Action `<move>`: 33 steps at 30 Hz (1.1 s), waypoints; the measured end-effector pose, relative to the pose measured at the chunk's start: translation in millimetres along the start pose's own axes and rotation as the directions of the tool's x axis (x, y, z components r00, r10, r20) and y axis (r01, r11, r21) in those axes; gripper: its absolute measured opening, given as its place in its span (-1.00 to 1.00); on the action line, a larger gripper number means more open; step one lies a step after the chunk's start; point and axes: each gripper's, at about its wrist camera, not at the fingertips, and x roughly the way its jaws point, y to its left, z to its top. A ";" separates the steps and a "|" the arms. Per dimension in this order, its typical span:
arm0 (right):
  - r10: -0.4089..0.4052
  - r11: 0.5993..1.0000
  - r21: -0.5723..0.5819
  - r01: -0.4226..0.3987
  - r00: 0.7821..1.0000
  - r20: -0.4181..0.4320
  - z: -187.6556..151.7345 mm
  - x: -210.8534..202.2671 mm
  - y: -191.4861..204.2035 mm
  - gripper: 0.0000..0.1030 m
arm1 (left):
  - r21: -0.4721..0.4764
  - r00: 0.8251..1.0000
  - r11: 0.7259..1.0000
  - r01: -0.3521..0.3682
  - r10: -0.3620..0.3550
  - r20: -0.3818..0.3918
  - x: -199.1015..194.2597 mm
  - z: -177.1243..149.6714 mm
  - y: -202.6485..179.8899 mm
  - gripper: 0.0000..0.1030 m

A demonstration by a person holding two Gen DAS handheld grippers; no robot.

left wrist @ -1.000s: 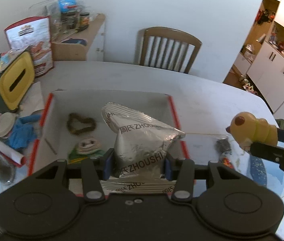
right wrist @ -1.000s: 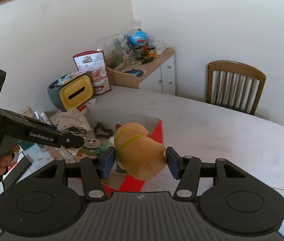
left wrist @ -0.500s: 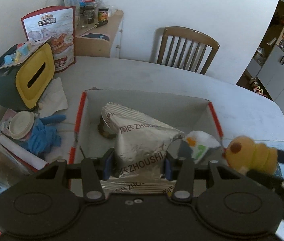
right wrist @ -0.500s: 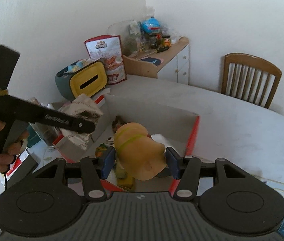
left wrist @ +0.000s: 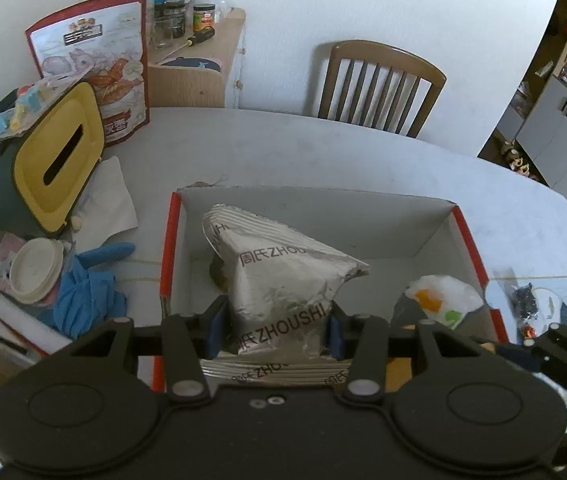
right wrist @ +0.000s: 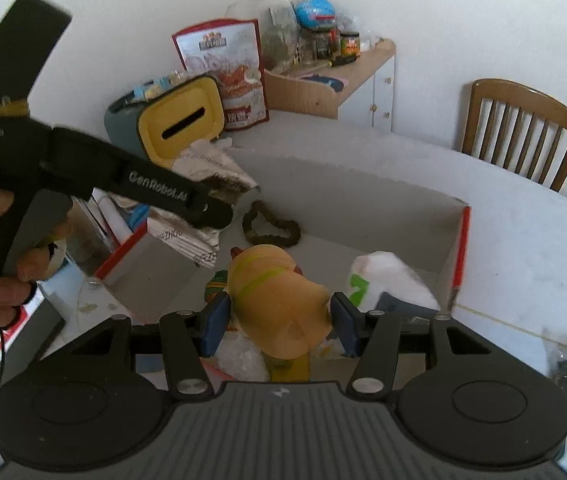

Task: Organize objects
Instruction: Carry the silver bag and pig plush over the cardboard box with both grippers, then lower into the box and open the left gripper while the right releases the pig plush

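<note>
My left gripper is shut on a crinkled silver snack bag and holds it over the left part of an open cardboard box with red edges. My right gripper is shut on a yellow plush toy, hanging above the box. In the right wrist view the left gripper reaches in from the left with the silver bag, held by a hand. Inside the box lie a dark ring-shaped hair tie and a white packet with orange and green marks.
A yellow-fronted tissue box, a red-trimmed food pouch, blue gloves and a white lid crowd the table left of the box. A wooden chair stands behind the table. A small black item lies to the right.
Both grippers have moved forward over the box with their loads. The plush toy has left the left wrist view, and a white packet now shows in the box's right part.
</note>
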 end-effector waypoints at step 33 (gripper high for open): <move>-0.122 0.993 -0.011 0.122 0.988 -0.096 -2.8 65.0 6.2 0.12 | 0.068 0.990 0.998 0.011 -0.001 -0.144 77.5 6.9 1.0 -0.09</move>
